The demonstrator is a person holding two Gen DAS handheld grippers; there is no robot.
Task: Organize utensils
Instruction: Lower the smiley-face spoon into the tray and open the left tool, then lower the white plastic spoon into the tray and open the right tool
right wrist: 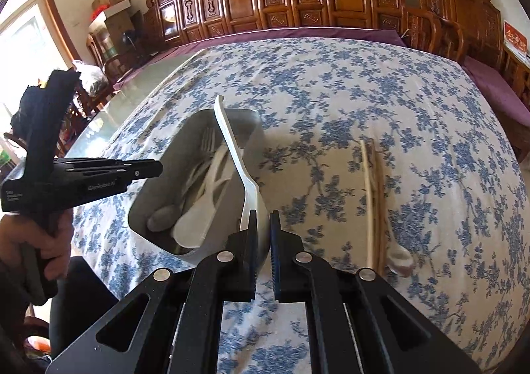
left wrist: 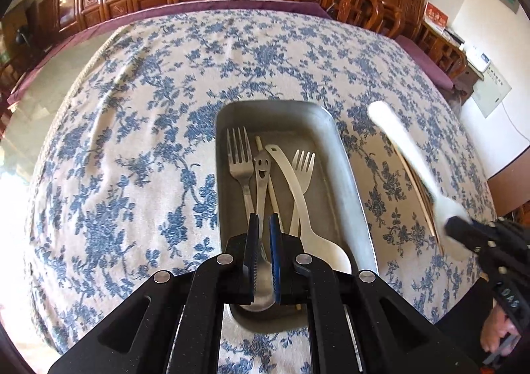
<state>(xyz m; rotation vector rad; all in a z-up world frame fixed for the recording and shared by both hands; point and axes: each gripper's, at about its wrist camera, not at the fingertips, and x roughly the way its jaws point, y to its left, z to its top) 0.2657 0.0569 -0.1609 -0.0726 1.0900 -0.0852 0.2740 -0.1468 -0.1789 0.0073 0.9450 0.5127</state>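
A grey metal tray sits on the floral tablecloth and holds a steel fork, a smiley-faced steel spoon, a white plastic spoon, a white plastic fork and a chopstick. My left gripper hovers over the tray's near end, jaws narrowly apart, with the steel spoon seen between them. My right gripper is shut on a white plastic utensil, held tilted over the tray. It appears blurred in the left wrist view.
Chopsticks and a small white spoon lie on the cloth right of the tray. Carved wooden chairs line the table's far side. A glass tabletop edge shows at left.
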